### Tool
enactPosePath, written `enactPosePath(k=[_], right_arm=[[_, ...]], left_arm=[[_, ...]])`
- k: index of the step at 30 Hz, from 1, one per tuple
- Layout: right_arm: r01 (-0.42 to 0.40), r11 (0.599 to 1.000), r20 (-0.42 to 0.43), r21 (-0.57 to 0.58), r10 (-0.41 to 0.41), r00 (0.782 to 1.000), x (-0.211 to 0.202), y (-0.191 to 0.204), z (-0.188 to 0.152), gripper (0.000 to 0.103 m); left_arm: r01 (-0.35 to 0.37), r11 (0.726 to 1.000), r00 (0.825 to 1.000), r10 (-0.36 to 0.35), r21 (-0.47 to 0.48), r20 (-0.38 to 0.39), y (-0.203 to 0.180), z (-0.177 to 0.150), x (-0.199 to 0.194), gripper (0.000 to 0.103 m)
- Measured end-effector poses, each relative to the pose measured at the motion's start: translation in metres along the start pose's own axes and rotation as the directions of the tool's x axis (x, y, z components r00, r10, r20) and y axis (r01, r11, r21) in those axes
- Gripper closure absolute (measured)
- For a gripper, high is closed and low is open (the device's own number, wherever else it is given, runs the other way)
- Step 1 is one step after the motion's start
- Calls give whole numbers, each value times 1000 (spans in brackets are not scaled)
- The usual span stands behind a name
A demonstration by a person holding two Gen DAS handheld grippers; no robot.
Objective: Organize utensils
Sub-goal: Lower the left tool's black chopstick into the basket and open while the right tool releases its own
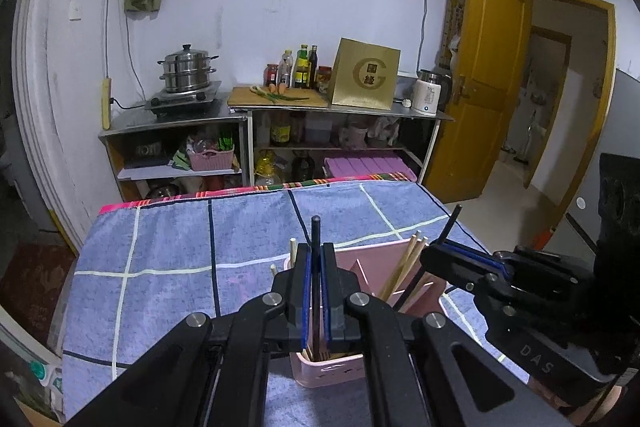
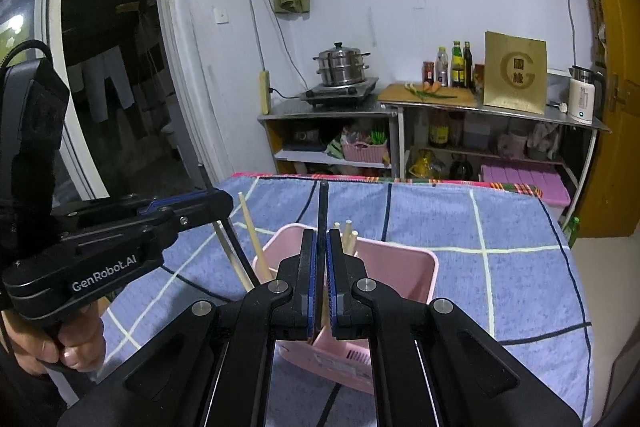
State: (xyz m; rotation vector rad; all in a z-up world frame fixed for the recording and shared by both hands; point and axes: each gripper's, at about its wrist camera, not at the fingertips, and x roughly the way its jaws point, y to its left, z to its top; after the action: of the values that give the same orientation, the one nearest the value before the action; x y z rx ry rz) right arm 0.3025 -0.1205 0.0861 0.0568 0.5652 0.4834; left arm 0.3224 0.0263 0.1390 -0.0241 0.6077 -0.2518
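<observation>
Left gripper: fingers pinched on a dark utensil, upright above the pink holder. Right gripper: fingers clamped on a second dark utensil. Holder on blue checked cloth, containing wooden chopsticks; kitchen shelving behind. Utensil lower ends hidden.

2 grippers, 1 holder (pink)
</observation>
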Motion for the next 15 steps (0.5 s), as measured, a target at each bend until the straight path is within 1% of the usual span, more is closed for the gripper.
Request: enactPosePath(k=[4,5,7,8,9,11,15], right_arm=[[-9,1000,-15,-4,9,1000,-4,1,2,98],[-7,1000,-13,-6,6,1000,-5,2,2,98],[-4,1000,-3,-11,4,1000,-12,4,4,94],[-5,1000,3,-14,5,1000,-15,5,5,90],[-5,1000,8,-16,5,1000,-18,6,5,89],[1,1000,17,-20,-1,1000,-26,8,5,89],[4,1000,35,-29,-3,999,-42,12,2,87]], left_arm=[[-9,1000,1000,9,7,-9,-1,0,-2,97],[-10,1000,1000,10,7,-8,-1,0,-4,94],[-11,1000,1000,11,4,3,-2,-1,-10,87],[-10,1000,1000,10,1,8,-3,-1,-14,82],[-9,1000,1000,9,-1,14,-3,-2,-18,78],[-8,1000,1000,8,-7,29,-3,-3,-27,76],[-13,1000,999,14,-17,52,-5,-7,-48,75]])
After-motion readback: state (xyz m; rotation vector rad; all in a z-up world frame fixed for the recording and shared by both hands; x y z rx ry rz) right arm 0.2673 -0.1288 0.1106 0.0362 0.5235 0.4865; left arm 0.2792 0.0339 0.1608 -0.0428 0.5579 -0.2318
